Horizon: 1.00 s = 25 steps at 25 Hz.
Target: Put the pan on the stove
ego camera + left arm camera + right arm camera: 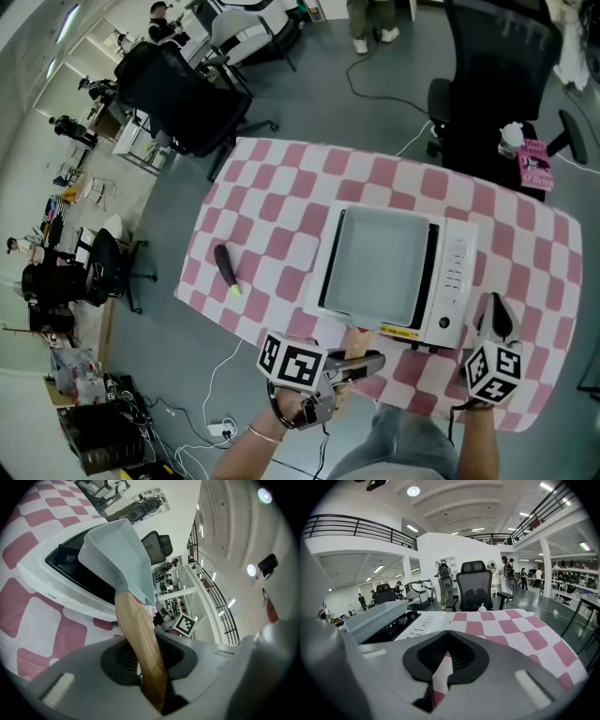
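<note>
Pink-and-white checked cloth is covering the bench [281, 187], and a white flat-topped electric stove [455, 272] is sitting on it toward the near edge. A pale grey-blue square pan [380, 262] is lying over the stove's black cooking surface, filling most of it; whether its base is resting flat there I cannot tell. Its light wooden handle [140, 653] is sticking out past the stove's near edge, and the left tongs [361, 361] are pinching that handle, so the pan is extending straight ahead of them. The right tongs [495, 314] are hovering just beside the stove's control strip, off to the pan's right, with tips pressed together and nothing in them. A dark elongated object with a yellow-green tip [226, 267] is lying on the cloth, well apart from the stove's left side.
</note>
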Available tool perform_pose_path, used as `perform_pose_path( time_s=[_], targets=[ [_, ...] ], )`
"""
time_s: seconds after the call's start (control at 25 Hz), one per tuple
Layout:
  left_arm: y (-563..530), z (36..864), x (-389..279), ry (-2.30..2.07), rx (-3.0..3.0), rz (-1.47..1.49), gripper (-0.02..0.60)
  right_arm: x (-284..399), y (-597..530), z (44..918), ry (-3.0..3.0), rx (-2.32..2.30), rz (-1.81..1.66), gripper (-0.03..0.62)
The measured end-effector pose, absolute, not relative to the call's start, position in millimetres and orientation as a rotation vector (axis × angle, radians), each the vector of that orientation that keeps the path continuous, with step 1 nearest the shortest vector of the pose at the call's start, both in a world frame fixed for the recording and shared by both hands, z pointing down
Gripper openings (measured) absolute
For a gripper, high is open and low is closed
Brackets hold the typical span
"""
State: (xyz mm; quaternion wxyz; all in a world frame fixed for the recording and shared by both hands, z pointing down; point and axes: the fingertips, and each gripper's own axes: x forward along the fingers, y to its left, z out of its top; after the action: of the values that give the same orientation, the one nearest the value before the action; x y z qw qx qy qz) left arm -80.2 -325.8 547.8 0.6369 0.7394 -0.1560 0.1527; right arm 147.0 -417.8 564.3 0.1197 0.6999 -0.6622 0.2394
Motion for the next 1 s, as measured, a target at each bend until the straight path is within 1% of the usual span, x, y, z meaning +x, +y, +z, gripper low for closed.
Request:
perform_pose_path(
  time_s=[0.8, 0.92, 1.0],
  targets=[
    [-325.7, 548.2, -82.0, -0.320, 1.629, 0.289, 0.075, 135.4, -417.7, 559.9, -1.951, 2.016, 0.688, 0.009],
    [-326.1, 545.9, -81.7, -0.298, 1.608, 0.253, 0.086, 133.9, -415.7, 558.5, -1.954, 2.014, 0.686, 0.009],
    [-326.0, 543.1, -81.0, -0.277, 1.597, 0.226, 0.115, 133.7, -413.8, 558.0, -1.953, 2.014, 0.684, 0.009]
  ],
)
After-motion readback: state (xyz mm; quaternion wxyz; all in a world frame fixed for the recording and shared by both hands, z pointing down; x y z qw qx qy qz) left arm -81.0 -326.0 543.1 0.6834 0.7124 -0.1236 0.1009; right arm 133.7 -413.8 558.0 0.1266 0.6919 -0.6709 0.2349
